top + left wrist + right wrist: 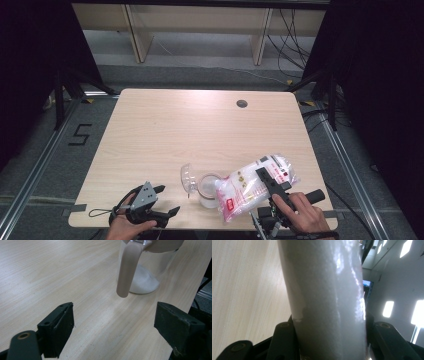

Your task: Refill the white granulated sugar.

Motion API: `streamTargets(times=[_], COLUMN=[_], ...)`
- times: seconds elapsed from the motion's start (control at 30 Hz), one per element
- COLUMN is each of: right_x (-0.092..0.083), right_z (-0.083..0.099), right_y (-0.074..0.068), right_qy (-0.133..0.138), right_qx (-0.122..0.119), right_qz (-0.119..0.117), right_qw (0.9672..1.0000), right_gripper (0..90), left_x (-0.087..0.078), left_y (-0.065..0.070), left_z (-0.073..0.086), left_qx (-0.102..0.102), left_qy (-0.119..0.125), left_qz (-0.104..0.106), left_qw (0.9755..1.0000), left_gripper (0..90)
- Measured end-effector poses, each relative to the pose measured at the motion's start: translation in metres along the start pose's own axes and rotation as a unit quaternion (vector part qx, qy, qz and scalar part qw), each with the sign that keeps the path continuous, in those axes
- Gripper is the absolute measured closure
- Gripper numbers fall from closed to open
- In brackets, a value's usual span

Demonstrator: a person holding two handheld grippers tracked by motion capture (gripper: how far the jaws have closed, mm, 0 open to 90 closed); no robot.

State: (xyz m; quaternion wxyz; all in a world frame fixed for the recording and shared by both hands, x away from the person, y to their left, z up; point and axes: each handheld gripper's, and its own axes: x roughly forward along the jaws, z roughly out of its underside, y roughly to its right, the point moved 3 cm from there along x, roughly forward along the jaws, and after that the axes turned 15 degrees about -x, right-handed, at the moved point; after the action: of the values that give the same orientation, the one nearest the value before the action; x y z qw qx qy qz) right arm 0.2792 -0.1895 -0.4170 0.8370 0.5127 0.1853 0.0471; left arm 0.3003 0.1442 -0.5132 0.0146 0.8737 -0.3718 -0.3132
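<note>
I see a pale wood-grain surface (pixel 165 130). On it, a clear jar (pixel 209 189) holds white powder; beside the jar, the clear bag (pixel 250 187) looks white with red print, perhaps a label. Both grippers are black.

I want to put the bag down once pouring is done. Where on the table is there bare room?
The whole far half of the table is bare, up to the round hole. The near edge is crowded: left tool, jar with its open lid, and the bag held by the right tool.
</note>
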Motion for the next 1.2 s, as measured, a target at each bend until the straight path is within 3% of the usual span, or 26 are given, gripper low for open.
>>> streamTargets(times=[0.03, 0.07, 0.1, 0.13, 0.17, 0.2, 0.23, 0.27, 0.3, 0.33, 0.37, 0.4, 0.43, 0.53, 0.57, 0.67, 0.7, 0.77, 0.83, 0.93, 0.97, 1.03, 1.1, 1.2], right_x=[-0.001, 0.0, 0.001, 0.001, 0.002, 0.0, 0.001, 0.0, 0.0, 0.001, -0.002, -0.002, 0.0, -0.001, -0.001, -0.003, -0.003, -0.004, -0.003, -0.006, -0.005, -0.005, -0.006, -0.005], right_z=[0.001, 0.002, 0.004, 0.006, 0.007, 0.009, 0.01, 0.01, 0.011, 0.012, 0.012, 0.012, 0.011, 0.009, 0.009, 0.007, 0.007, 0.007, 0.006, 0.006, 0.005, 0.005, 0.004, 0.003], right_y=[-0.002, -0.001, 0.0, 0.0, -0.003, -0.004, -0.006, -0.007, -0.005, -0.005, -0.006, -0.007, -0.007, -0.007, -0.005, -0.008, -0.001, -0.002, 0.001, -0.003, -0.003, 0.0, -0.003, -0.001], right_qy=[-0.01, -0.001, -0.004, -0.006, -0.002, -0.013, -0.008, -0.014, -0.009, 0.003, -0.011, -0.008, 0.001, -0.003, 0.001, -0.005, 0.002, 0.0, 0.006, -0.007, 0.002, 0.0, -0.005, 0.001], right_qx=[0.008, 0.006, -0.006, -0.004, 0.011, 0.005, 0.021, 0.019, 0.012, 0.011, 0.017, 0.016, 0.012, 0.0, -0.01, 0.014, -0.015, -0.004, -0.019, -0.001, -0.002, -0.016, -0.011, -0.025], right_qz=[-0.012, -0.003, -0.002, -0.005, 0.003, -0.015, -0.008, -0.016, -0.006, 0.009, -0.022, -0.019, 0.0, -0.007, 0.003, -0.006, 0.005, 0.006, 0.009, -0.003, 0.01, 0.01, 0.012, 0.009], right_qw=[0.9998, 1.0, 1.0, 1.0, 0.9999, 0.9998, 0.9997, 0.9996, 0.9999, 0.9999, 0.9996, 0.9997, 0.9999, 1.0, 1.0, 0.9999, 0.9999, 1.0, 0.9998, 1.0, 0.9999, 0.9998, 0.9999, 0.9996], right_gripper=[56.1, 56.1, 56.2, 56.2, 56.3, 56.3, 56.4, 56.4, 56.4, 56.5, 56.5, 56.5, 56.6, 56.6, 56.6, 56.6, 56.7, 56.7, 56.7, 56.8, 56.9, 56.9, 57.0, 57.1], left_x=[0.0, 0.0, 0.0, 0.0, 0.0, 0.0, 0.0, 0.0, 0.0, 0.0, 0.0, 0.0, 0.0, 0.0, 0.0, 0.0, 0.0, 0.0, 0.0, 0.0, 0.0, 0.0, 0.0, 0.0], left_y=[-0.001, 0.001, 0.001, 0.001, 0.001, 0.001, 0.0, -0.001, 0.001, 0.001, 0.001, 0.001, 0.001, 0.001, 0.001, 0.001, 0.001, 0.001, 0.001, 0.001, 0.001, 0.001, 0.001, 0.001], left_z=[-0.001, 0.0, 0.0, 0.0, 0.0, 0.0, 0.0, -0.001, 0.001, 0.001, 0.001, 0.001, 0.001, 0.001, 0.001, 0.001, 0.001, 0.001, 0.001, 0.001, 0.001, 0.001, 0.001, 0.001], left_qx=[0.012, -0.005, -0.005, -0.007, -0.008, -0.006, -0.001, 0.008, -0.009, -0.009, -0.009, -0.009, -0.009, -0.009, -0.009, -0.009, -0.009, -0.009, -0.01, -0.007, -0.009, -0.006, -0.007, -0.006], left_qy=[-0.002, -0.001, -0.001, 0.001, 0.002, 0.0, 0.0, 0.0, 0.002, 0.002, 0.002, 0.002, 0.002, 0.001, 0.002, 0.001, 0.001, 0.002, 0.002, -0.001, 0.001, -0.001, -0.001, -0.002], left_qz=[-0.001, 0.001, 0.0, 0.001, 0.002, 0.0, 0.0, 0.001, 0.003, 0.002, 0.004, 0.002, 0.003, 0.002, 0.004, 0.001, 0.002, 0.003, 0.002, 0.0, 0.002, 0.0, 0.001, 0.001], left_qw=[0.9999, 1.0, 1.0, 1.0, 1.0, 1.0, 1.0, 1.0, 1.0, 1.0, 1.0, 1.0, 1.0, 1.0, 0.9999, 1.0, 1.0, 1.0, 0.9999, 1.0, 1.0, 1.0, 1.0, 1.0], left_gripper=[15.8, 15.8, 15.8, 15.8, 15.8, 15.8, 15.8, 15.8, 15.8, 15.8, 15.8, 15.8, 15.8, 15.8, 15.8, 15.8, 15.8, 15.8, 15.8, 15.8, 15.8, 15.8, 15.8, 15.8])
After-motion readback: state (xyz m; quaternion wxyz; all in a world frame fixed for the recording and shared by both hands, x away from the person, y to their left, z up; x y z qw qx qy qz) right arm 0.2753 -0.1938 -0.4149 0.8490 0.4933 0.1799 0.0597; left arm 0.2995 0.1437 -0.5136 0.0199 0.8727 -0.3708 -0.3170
